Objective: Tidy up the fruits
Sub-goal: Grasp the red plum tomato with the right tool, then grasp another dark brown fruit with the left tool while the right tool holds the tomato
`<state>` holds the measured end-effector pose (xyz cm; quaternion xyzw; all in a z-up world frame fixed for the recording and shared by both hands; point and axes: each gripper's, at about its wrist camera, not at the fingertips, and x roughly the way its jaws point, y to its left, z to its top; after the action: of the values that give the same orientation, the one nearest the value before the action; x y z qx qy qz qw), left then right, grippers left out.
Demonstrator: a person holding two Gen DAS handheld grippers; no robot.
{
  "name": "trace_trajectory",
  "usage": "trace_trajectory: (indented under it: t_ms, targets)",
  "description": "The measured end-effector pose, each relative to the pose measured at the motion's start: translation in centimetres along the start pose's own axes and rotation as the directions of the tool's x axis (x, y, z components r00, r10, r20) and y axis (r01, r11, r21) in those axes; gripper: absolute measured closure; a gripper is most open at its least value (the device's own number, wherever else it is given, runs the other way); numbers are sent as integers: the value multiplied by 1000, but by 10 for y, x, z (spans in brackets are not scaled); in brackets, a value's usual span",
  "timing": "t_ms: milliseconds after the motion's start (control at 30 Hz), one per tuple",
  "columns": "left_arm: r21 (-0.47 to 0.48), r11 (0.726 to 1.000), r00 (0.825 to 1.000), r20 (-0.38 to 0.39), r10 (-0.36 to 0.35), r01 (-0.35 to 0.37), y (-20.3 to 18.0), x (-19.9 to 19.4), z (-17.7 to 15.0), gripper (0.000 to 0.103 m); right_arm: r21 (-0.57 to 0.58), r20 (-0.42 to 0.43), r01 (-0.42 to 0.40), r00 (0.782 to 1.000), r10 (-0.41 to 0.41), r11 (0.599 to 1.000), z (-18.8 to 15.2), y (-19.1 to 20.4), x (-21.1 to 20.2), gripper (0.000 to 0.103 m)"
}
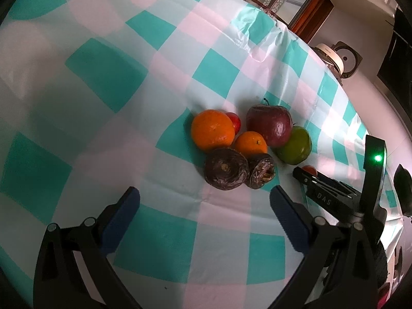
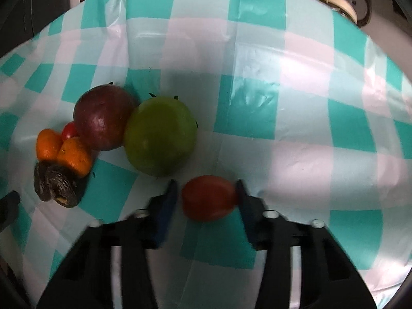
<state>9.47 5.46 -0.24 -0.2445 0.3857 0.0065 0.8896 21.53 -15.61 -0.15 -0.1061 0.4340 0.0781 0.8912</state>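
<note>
A cluster of fruit is seen at centre right of the left wrist view on the checked tablecloth (image 1: pixel 108 82): a large orange (image 1: pixel 212 129), a small orange (image 1: pixel 251 143), a dark red apple (image 1: pixel 269 125), a green fruit (image 1: pixel 294 145), a small red fruit (image 1: pixel 234 121) and two shrivelled dark fruits (image 1: pixel 226 172). The left gripper (image 1: pixel 204 212) is held spread wide at the bottom of that frame, with nothing between its blue pads (image 1: pixel 121 221). In the right wrist view, a reddish fruit (image 2: pixel 209 198) is seen low at centre between the jaws of the right gripper (image 2: pixel 207 197); the right pad touches it, while a slight gap shows at the left pad, so a firm pinch cannot be confirmed. The green fruit lies just above it in the frame.
</note>
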Motion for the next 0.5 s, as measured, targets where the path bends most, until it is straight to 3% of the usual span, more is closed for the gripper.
trace_trajectory:
  t_ms: [133,300,400,500]
  targets:
    - [8,1000,1000,-5,-3,4,0,0,0,2,98,1,-32,999,32,995,-19,0,-19,63]
    - [44,999,1000,-19,12,-11,-4,1,-1,2,256,85,-126,991,108,958,-66,3,-65,63]
    - [93,994,998,-33,52,-49,-10,3,-2,5,335,136,-201,977,164,920,-86,-3,-78,63]
    - [160,979,991,-35,131,-123,-17,8,-2,12,341,148,-212,974,171,916,-90,7,-86,63]
